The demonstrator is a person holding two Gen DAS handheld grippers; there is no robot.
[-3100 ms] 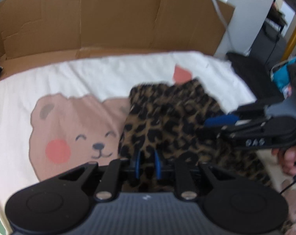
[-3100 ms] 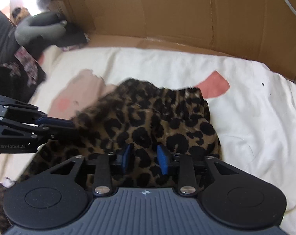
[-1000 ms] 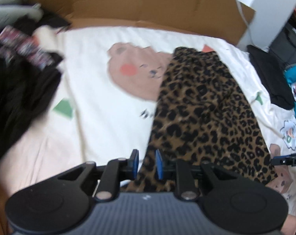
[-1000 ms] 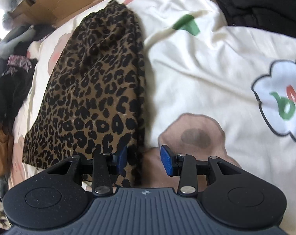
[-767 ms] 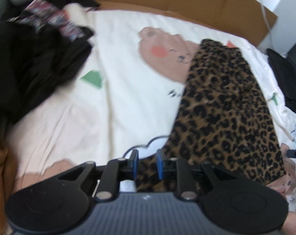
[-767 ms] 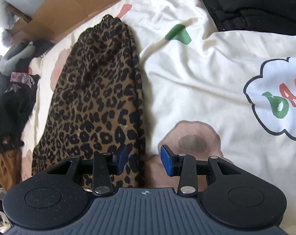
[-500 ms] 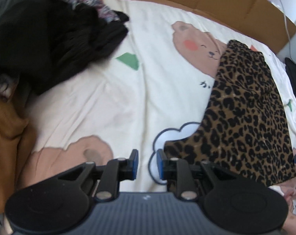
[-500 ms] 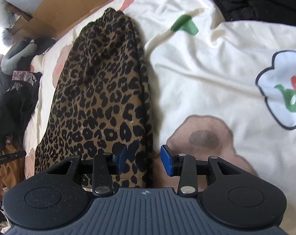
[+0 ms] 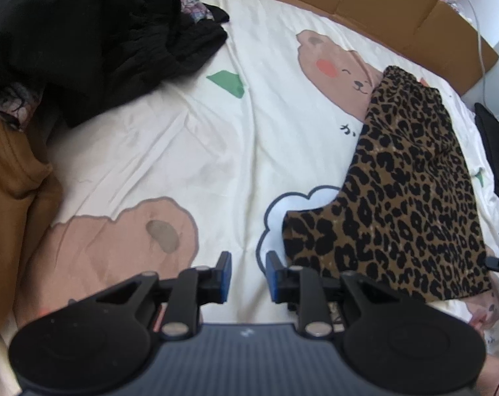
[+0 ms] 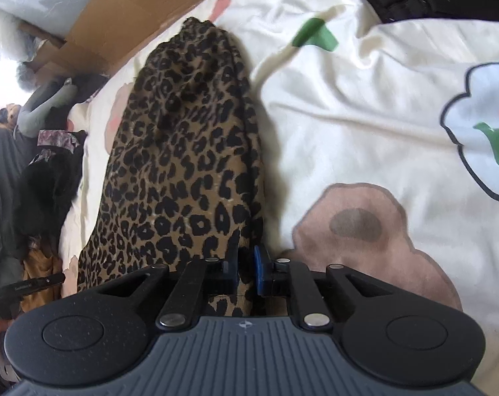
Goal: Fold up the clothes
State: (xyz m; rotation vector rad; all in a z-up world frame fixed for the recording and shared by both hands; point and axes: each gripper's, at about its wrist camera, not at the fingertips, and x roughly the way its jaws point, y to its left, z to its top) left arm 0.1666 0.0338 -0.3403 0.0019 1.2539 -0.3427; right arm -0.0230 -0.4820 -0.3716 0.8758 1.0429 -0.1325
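The right hand-held gripper (image 10: pixel 246 269) was clenched on the leopard-print garment's (image 10: pixel 183 165) near hem; the left hand-held gripper (image 9: pixel 248 275), released, was held just beside it.

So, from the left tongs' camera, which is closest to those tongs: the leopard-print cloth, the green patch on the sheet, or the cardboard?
1. Leopard-print cloth, just right of the left tongs.
2. Green patch, ahead, mid-sheet.
3. Brown cardboard, along the bed's far edge.

One leopard-print garment (image 9: pixel 411 194), one cartoon bedsheet (image 9: pixel 190 138), one black clothes pile (image 9: pixel 84 39), two hand-held grippers
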